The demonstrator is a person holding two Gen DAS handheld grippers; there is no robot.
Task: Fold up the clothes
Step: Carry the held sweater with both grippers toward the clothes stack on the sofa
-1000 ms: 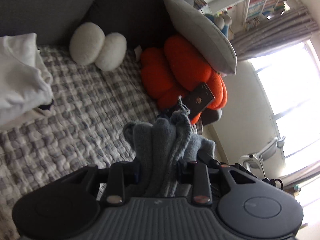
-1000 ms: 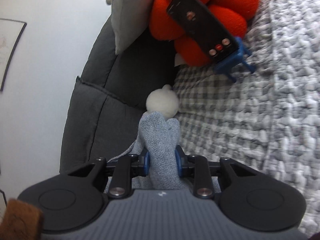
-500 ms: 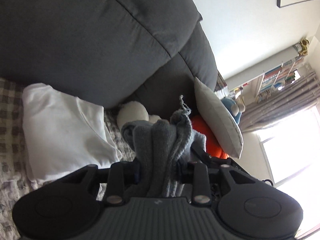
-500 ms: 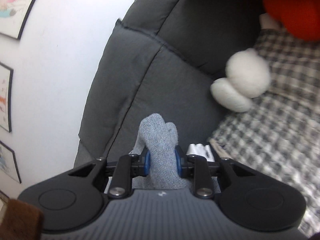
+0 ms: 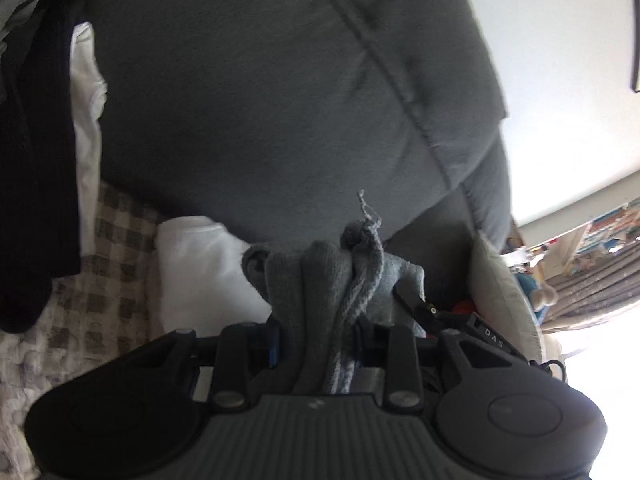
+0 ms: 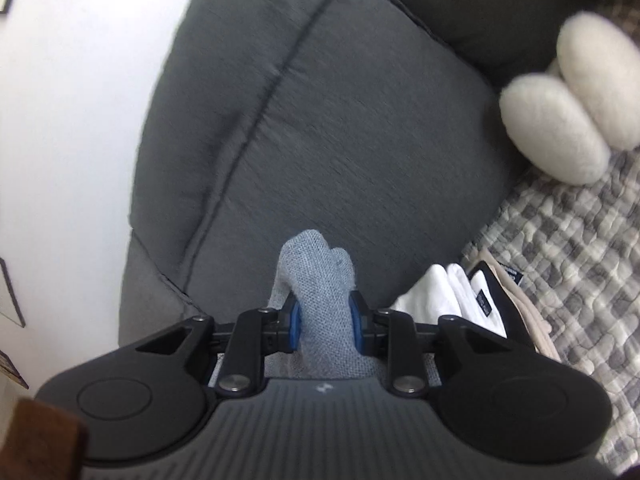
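A grey knit garment [image 5: 320, 280] is bunched between the fingers of my left gripper [image 5: 318, 340], which is shut on it; a loose thread sticks up from the fold. In the right wrist view another part of the grey knit garment [image 6: 320, 288] rises between the blue pads of my right gripper [image 6: 325, 326], also shut on it. Both grippers point at the dark grey sofa back [image 5: 260, 100]. A folded white garment [image 5: 200, 268] lies on the checked blanket just past the left gripper. A stack of folded clothes [image 6: 476, 300] sits to the right of the right gripper.
The checked blanket [image 6: 568, 248] covers the sofa seat. A white fluffy cushion [image 6: 568, 104] rests at the right against the sofa back [image 6: 340, 120]. A dark garment [image 5: 36, 160] hangs at the left edge. A pale pillow [image 5: 500, 292] and bright window are at the right.
Both grippers have swung with the grey garment away from the orange cushion and phone toward the sofa back. The folded white garment and the folded stack have come closer.
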